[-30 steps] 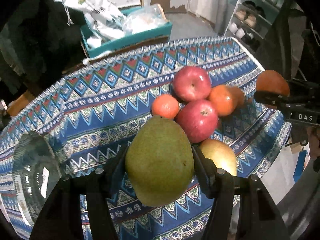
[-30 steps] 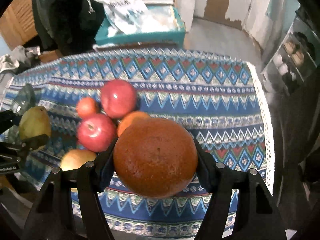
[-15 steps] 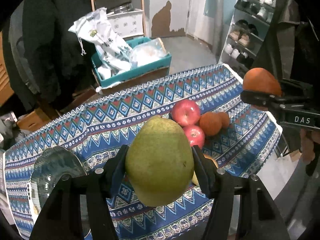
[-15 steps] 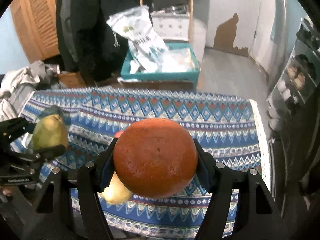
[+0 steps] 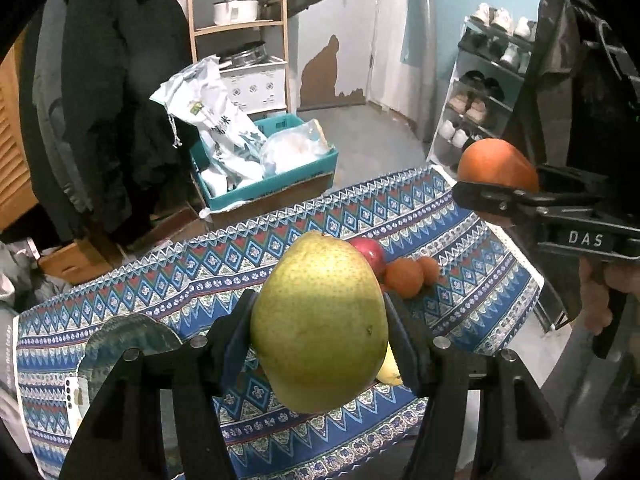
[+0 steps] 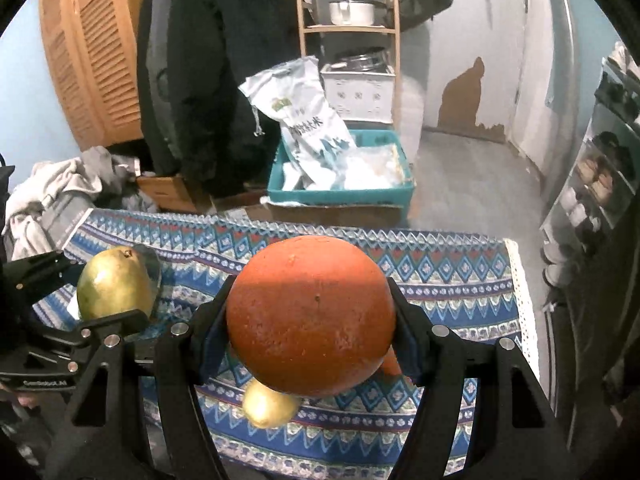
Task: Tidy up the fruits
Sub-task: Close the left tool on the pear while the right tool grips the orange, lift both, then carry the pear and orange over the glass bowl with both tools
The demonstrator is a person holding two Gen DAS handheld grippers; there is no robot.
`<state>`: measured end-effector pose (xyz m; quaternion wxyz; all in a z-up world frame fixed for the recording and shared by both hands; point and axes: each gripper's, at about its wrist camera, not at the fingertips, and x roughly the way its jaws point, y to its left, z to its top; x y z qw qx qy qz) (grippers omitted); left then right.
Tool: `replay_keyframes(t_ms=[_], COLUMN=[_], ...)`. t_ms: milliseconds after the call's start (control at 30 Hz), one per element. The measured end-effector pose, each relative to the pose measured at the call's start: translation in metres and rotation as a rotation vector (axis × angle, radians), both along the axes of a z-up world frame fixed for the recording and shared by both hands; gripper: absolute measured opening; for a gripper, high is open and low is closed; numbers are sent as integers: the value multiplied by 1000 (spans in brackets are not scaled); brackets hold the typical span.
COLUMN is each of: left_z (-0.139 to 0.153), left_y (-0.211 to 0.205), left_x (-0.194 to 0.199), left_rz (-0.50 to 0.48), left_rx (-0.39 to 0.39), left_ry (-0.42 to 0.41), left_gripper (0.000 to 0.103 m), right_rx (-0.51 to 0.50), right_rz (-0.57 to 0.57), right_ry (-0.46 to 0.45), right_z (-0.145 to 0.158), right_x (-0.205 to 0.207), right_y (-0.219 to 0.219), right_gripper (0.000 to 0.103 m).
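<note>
- Left gripper [image 5: 319, 334] pinches a large yellow-green speckled pear [image 5: 319, 322] between its two black pads, holding it in the air above the near edge of the tabletop [image 5: 168, 280], which is covered in a blue, red and white zigzag-patterned cloth.
- Right gripper [image 6: 312, 326] is clamped on a big round deep-orange orange [image 6: 311, 314], likewise clear of the cloth.
- Both fruits are off the surface, so the step in hand appears to be the carry: picked, not yet set down.
- On the cloth lie a red apple [image 5: 370, 252], two small orange tangerines [image 5: 404, 278] touching each other just beside it, and a pale yellow fruit [image 6: 268, 406] partly hidden under the held orange.
- A clear glass plate [image 5: 128, 340] sits at the left end of the tabletop, well apart from the fruit cluster; it is the likely target.
- The next move probably calls for swinging the pear leftward over the plate, lowering until it rests, then spreading the pads.
- The pear is round-bottomed and may roll, so a low, gentle release suits it.
- The orange should follow without the two grippers crowding each other.
</note>
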<state>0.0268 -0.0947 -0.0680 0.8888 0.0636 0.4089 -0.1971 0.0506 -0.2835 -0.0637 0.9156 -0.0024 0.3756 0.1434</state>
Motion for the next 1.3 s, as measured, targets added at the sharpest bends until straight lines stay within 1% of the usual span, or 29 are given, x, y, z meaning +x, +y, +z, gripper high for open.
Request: replay_keyframes(t_ms=[233,467,800,967,1300], left_z=[13,18,19,18,12], left_y=[21,48,92,113,159], left_x=[-4,-4,-1,-4,-9], left_rz=[35,81,166,210,299], left_rx=[-17,-40,-66,-66,-80], left_ry=[-27,-31,-26,-30,-26], left_gripper=[64,64,64,64,64], right_rx=[13,19,23,22,14], right_rz=[44,96,181,224,303], right_ry=[-17,-19,-10,-6,19], right_z=[11,15,21,22,16], right_x=[4,12,27,32,44], right_y=[25,56,111,139,195], right_gripper=[69,69,69,69,69])
